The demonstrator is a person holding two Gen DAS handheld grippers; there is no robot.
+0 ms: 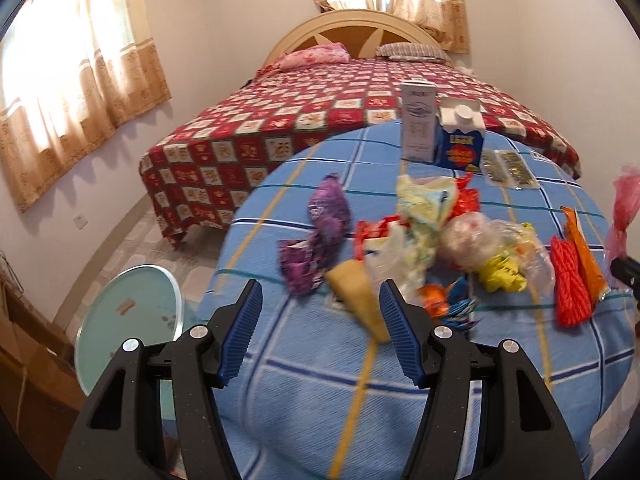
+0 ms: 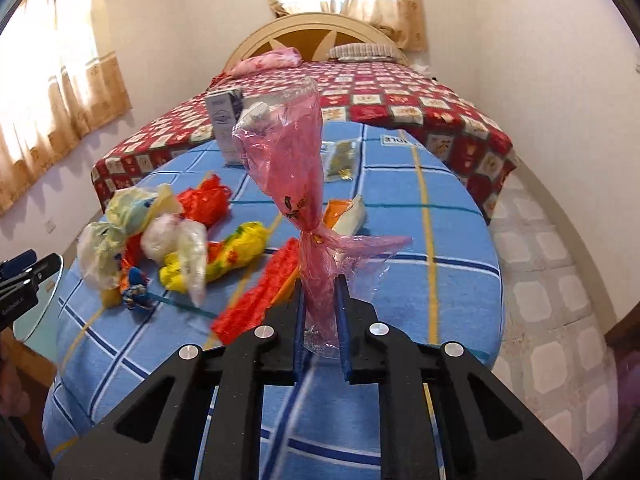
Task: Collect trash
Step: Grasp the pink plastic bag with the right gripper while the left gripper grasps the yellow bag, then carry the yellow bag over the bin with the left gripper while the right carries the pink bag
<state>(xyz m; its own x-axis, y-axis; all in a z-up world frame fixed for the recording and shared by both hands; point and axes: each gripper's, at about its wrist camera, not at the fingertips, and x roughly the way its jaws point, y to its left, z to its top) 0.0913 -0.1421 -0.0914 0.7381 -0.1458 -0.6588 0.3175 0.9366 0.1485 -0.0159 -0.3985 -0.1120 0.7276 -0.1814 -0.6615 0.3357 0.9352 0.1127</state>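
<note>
A heap of crumpled wrappers and bags lies on the blue checked tablecloth (image 1: 304,392): a purple wrapper (image 1: 326,216), a tan wrapper (image 1: 356,292), a yellow wrapper (image 1: 502,272) and a coil of red rope (image 1: 568,284). My left gripper (image 1: 320,286) hangs open just above the cloth, with the tan wrapper's tip near its right finger and untouched. My right gripper (image 2: 321,282) is shut on the twisted neck of a pink plastic bag (image 2: 288,160), which stands up in front of it above the table. The pink bag (image 1: 624,200) also shows at the right edge of the left wrist view.
A white box (image 1: 418,124), a blue carton (image 1: 460,140) and flat foil packets (image 1: 508,170) stand at the table's far side. Behind is a bed (image 1: 260,128) with a red patterned cover. A round glass top (image 1: 128,320) sits low at the left, beside wooden furniture (image 1: 32,360).
</note>
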